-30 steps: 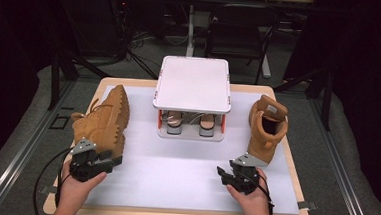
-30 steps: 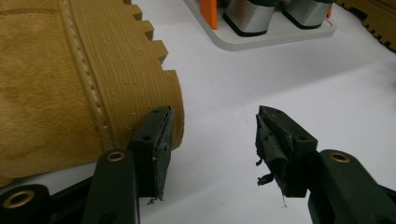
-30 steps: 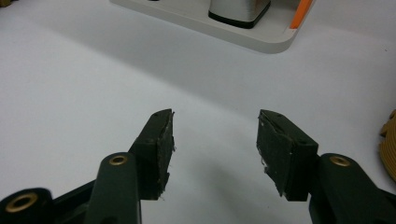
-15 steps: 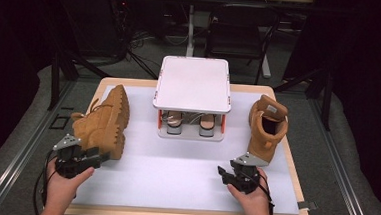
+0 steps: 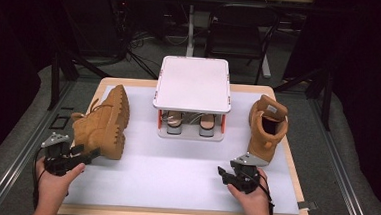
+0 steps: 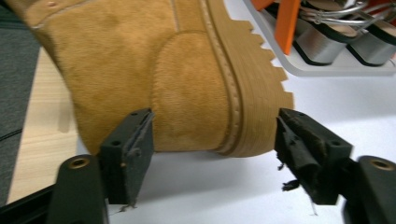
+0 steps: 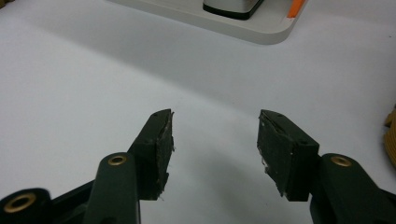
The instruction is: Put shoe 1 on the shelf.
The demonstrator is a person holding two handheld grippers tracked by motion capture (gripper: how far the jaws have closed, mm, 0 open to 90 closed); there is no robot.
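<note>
Since the earlier frame the left gripper (image 5: 78, 154) has slid out toward the left edge of the surface (image 5: 174, 171) and now sits right at the heel end of the tan boot (image 5: 105, 122) that's lying on its side. Right gripper (image 5: 235, 174) hasn't budged, it's parked near the front edge on the right.

Left gripper view: jaws are spread wide with the boot heel (image 6: 187, 84) sitting between them, one pad close against the suede side and the other just off the lugged sole. There's a visible gap on the sole side, so nothing is clamped yet. That boot's toe points toward the back of the surface, sole facing the middle.

Right gripper view: jaws about half open over bare white surface, holding nothing. The corner of the white rack base (image 7: 243, 25) shows up ahead of them.

Second boot (image 5: 266, 129) stands upright near the right edge, opening facing up, just beyond the right gripper. Between the two boots, toward the back middle, is a white two-level rack (image 5: 192, 85) with orange posts, and a pair of heeled sandals (image 5: 190, 123) sits on its lower shelf. The top of the rack is flat and bare.
</note>
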